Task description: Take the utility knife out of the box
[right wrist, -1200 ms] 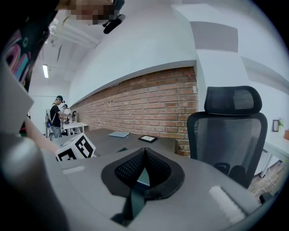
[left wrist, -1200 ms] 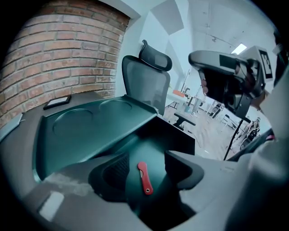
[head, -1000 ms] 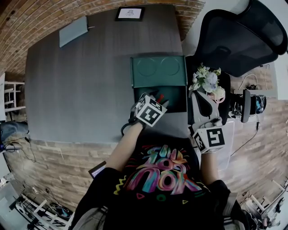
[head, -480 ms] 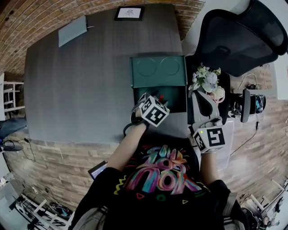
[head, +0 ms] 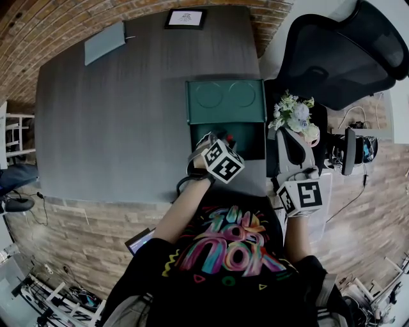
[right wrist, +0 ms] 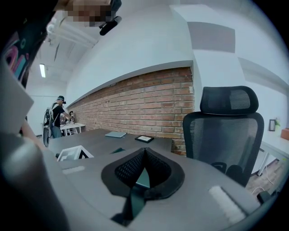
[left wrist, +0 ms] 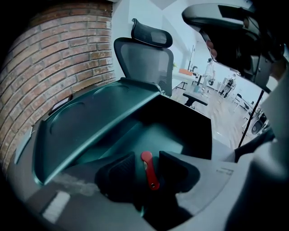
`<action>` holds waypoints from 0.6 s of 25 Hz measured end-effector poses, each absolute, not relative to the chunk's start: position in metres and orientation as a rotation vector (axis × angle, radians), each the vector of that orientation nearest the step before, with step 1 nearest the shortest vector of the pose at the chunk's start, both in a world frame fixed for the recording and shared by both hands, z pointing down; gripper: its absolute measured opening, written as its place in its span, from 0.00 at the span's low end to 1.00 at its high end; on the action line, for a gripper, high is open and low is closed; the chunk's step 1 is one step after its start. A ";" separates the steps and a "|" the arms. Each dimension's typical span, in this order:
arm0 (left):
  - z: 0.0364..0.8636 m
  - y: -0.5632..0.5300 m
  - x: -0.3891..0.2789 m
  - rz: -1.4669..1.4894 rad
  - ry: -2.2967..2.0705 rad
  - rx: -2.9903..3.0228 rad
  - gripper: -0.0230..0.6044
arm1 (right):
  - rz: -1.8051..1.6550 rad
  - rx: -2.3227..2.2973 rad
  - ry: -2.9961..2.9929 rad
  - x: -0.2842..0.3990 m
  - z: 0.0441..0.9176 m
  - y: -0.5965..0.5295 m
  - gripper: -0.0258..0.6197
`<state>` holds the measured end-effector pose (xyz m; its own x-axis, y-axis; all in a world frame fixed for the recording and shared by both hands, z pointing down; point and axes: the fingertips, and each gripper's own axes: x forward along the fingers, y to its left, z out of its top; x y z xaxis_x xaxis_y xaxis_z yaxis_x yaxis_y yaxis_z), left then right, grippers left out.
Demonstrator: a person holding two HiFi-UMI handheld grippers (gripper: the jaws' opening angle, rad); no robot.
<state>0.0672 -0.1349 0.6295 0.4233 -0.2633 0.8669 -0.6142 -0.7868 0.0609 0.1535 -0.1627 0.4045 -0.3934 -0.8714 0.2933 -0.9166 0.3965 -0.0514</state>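
A slim red utility knife [left wrist: 149, 169] lies in the dark green box [left wrist: 162, 135], whose lid [left wrist: 90, 126] stands open toward the brick wall. My left gripper [left wrist: 148, 168] points steeply down into the box. Its jaws have just been closing and now straddle the knife, with narrow gaps still showing on both sides. In the head view the left gripper [head: 217, 144] sits over the box [head: 252, 147] near its front edge. My right gripper [head: 289, 145] hangs off the table's right side, shut [right wrist: 144, 155] on nothing.
A vase of flowers [head: 293, 115] stands just right of the box, with a black office chair [head: 339, 51] behind it. A framed tablet [head: 185, 18] and a grey notebook [head: 104, 43] lie at the far edge of the table [head: 115, 121]. A brick wall borders it.
The left gripper's marker cube has shifted slightly right and rolled over the box. The right gripper has stayed where it was.
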 end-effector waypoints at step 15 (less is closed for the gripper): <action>0.630 -0.128 0.073 1.310 -0.711 2.365 0.14 | 0.306 1.660 -2.408 0.174 0.400 -0.161 0.04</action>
<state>0.0733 -0.1279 0.6303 0.4484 -0.2582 0.8557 -0.5767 -0.8150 0.0563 0.1740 -0.1606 0.4005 -0.3490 -0.8943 0.2801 -0.9359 0.3478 -0.0556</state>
